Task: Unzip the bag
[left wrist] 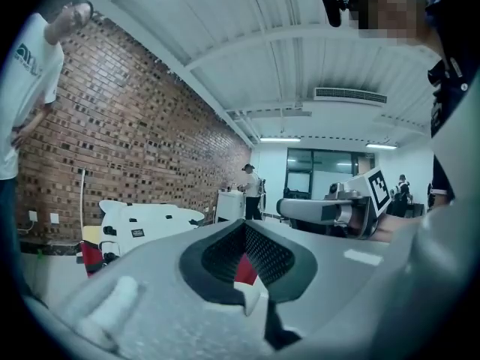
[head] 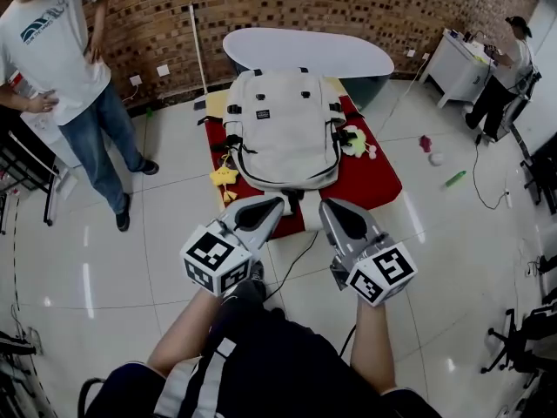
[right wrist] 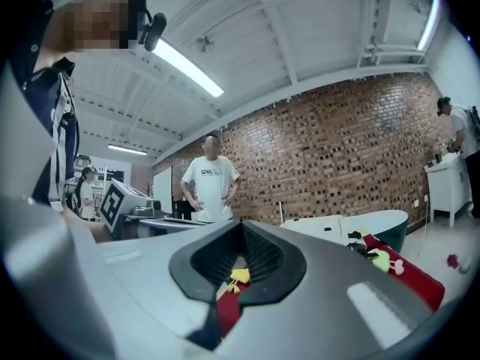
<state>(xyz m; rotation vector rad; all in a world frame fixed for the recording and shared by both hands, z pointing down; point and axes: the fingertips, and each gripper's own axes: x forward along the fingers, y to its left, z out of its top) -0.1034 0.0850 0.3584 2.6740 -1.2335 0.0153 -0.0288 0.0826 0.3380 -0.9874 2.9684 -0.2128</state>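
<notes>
Standing beside the person, I see both tools held level and close to the body, well short of the bag (head: 283, 129). The left gripper (head: 270, 207) and the right gripper (head: 335, 214) each have their jaws pressed together with nothing between them. The cream bag lies flat on a red mat (head: 374, 177), a dark zip line curving round its front; I cannot tell whether that line is closed or gaping. If the zip needs running, 1 tool pulling alone could drag the soft bag across the mat, and the yellow star charm (head: 224, 177) or green plush toy (head: 354, 140) could snag in the jaws
</notes>
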